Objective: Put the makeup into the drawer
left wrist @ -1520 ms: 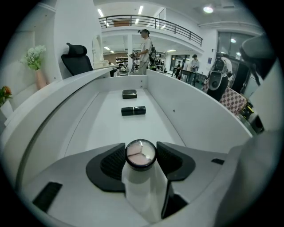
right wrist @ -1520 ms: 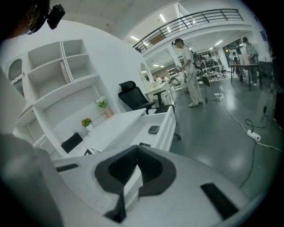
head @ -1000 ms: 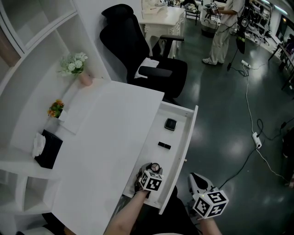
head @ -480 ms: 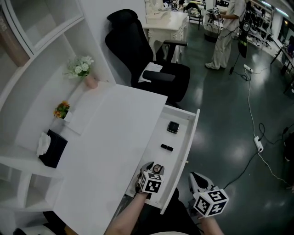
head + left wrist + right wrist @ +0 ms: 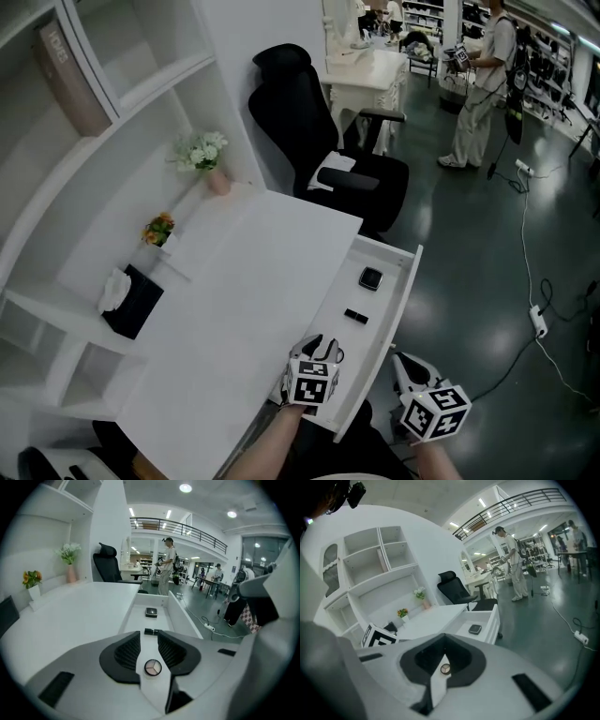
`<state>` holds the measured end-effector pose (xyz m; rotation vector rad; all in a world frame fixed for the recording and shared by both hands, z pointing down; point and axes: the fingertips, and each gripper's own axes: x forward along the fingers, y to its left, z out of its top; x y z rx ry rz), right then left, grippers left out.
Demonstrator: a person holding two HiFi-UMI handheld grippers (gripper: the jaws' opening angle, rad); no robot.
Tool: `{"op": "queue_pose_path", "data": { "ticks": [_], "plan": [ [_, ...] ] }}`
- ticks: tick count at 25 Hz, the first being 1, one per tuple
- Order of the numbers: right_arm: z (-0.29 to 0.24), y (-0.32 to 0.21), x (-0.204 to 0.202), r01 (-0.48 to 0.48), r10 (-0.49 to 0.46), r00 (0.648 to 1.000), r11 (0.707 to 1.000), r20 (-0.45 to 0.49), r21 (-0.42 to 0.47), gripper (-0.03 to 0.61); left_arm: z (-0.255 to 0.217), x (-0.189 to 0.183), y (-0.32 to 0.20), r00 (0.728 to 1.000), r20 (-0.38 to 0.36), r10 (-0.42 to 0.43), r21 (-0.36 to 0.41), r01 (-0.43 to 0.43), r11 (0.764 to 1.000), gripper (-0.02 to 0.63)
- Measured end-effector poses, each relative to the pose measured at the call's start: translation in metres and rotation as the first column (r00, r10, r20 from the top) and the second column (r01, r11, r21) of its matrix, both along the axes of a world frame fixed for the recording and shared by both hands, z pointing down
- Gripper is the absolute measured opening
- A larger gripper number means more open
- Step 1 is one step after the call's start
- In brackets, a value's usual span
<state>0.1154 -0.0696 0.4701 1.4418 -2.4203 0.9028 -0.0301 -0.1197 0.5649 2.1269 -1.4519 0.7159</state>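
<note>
1. The left tongs (image 5: 148, 637) hover above the open drawer (image 5: 409, 281) of the white table (image 5: 244, 300). Their jaws have just been closing, yet they stand a little apart and grip nothing.
2. The round makeup compact (image 5: 152, 667) lies on the drawer floor, below the gap between those jaws, untouched.
3. Farther in the drawer lie a black stick (image 5: 355, 316) and a square black case (image 5: 371, 278), apart from each other.
4. The right tongs (image 5: 443, 641) hang near the drawer front, clenched and empty.

Drawer (image 5: 394, 314) open, chair (image 5: 300, 112) beyond it
</note>
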Motion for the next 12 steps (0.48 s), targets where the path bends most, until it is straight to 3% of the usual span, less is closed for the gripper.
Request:
{"op": "queue_pose_path", "data": {
  "ticks": [6,12],
  "plan": [
    [-0.022,-0.009,-0.011,0.056,-0.057,0.998,0.996,0.014,0.068,0.002,-0.051,-0.023,0.006,0.996,-0.043,-0.084,0.09,0.087,0.992,0.067],
    [-0.041,-0.013,-0.026,0.115,-0.115,0.993,0.986,0.0,0.122,0.002,-0.092,-0.053,0.017,0.983,-0.071,-0.167,0.186,0.178,0.966,0.028]
  ]
}}
